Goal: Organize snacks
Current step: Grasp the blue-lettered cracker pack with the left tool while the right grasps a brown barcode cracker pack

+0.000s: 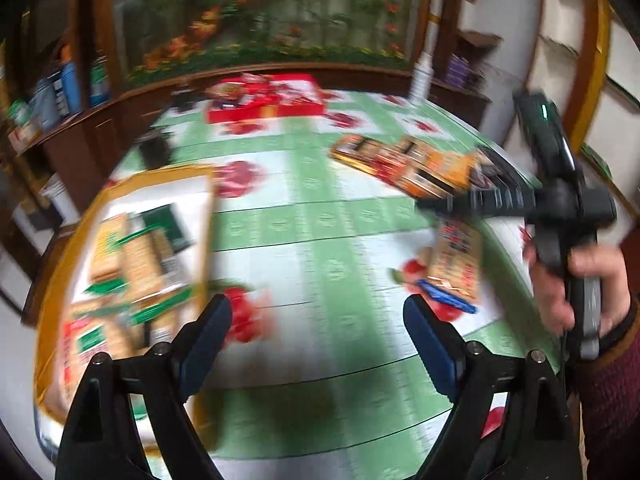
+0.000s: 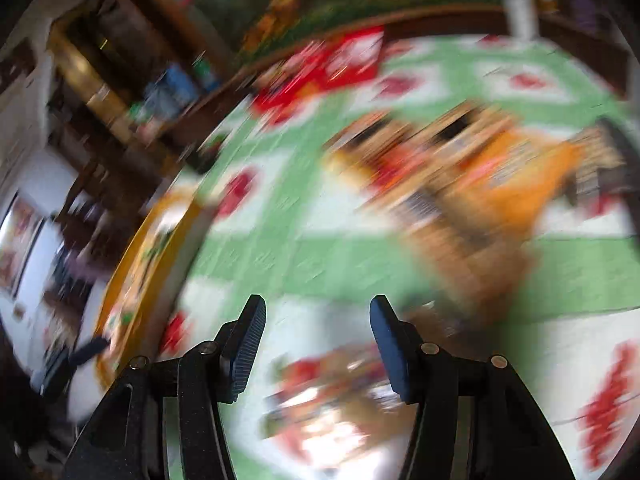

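Observation:
A yellow-rimmed white tray (image 1: 200,240) at the left holds several green and tan cracker packs (image 1: 132,256). My left gripper (image 1: 318,312) is open and empty over the tablecloth, just right of the tray. A pile of orange and dark snack packs (image 1: 416,164) lies at the right. A tan snack pack (image 1: 456,260) lies near the right edge. My right gripper (image 1: 436,204) shows above it, held by a hand. In the blurred right wrist view, the right gripper (image 2: 318,320) is open and empty above a snack pack (image 2: 332,396). The pile (image 2: 472,172) lies beyond.
A red box (image 1: 268,98) with snacks stands at the table's far side. The green and white floral tablecloth (image 1: 320,220) covers the table. A white bottle (image 1: 422,68) stands at the far right. Wooden shelves with bottles (image 1: 64,88) stand to the left.

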Demonstrator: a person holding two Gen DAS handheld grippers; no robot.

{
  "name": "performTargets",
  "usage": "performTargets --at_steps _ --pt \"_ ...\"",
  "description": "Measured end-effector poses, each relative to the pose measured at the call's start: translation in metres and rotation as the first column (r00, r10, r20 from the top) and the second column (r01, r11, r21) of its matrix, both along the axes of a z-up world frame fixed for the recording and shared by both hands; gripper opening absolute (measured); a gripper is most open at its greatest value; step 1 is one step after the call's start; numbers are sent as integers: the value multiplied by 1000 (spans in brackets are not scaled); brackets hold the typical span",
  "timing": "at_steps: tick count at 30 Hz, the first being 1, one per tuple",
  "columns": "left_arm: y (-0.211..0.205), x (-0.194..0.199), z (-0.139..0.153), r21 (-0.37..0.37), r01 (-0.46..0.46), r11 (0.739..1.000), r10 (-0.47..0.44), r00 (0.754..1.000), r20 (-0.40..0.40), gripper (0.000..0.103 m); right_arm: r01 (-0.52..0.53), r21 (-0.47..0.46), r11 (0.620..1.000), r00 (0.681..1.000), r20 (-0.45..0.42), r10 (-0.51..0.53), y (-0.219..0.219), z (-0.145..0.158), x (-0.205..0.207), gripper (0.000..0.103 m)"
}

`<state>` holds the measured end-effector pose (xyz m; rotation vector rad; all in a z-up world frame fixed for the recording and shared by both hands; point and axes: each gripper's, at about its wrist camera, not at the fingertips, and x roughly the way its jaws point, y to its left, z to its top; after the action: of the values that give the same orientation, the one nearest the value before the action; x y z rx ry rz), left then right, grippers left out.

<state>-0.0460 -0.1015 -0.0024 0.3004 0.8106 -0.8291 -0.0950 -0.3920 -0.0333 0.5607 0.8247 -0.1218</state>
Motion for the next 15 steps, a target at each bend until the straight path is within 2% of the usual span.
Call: performTargets --at_steps 2,4,7,9,11,12,15 --pt "-23 -5 -6 19 50 999 -49 999 -17 87 105 -10 994 994 -1 -105 -30 -1 -10 58" --pt "-51 -8 -13 34 106 994 -104 993 -55 87 180 47 983 983 16 -181 -61 -11 -21 58" --pt "-90 -15 -27 74 183 980 -175 978 -111 87 201 171 965 971 96 -219 -82 -31 -36 58" --pt "-111 -18 -35 117 212 970 -198 973 -119 87 207 261 943 967 93 -238 -92 -37 -41 59" --pt "-134 -23 -44 174 221 960 -209 974 -87 87 196 273 942 957 157 -244 -98 -30 -46 60" --pt "-142 -24 -48 193 225 955 -215 974 -75 87 209 266 941 950 172 -259 -99 -27 -49 68" --pt "-166 -32 -60 234 266 935 -255 964 -78 87 212 276 937 946 182 -268 -98 -27 -49 70"
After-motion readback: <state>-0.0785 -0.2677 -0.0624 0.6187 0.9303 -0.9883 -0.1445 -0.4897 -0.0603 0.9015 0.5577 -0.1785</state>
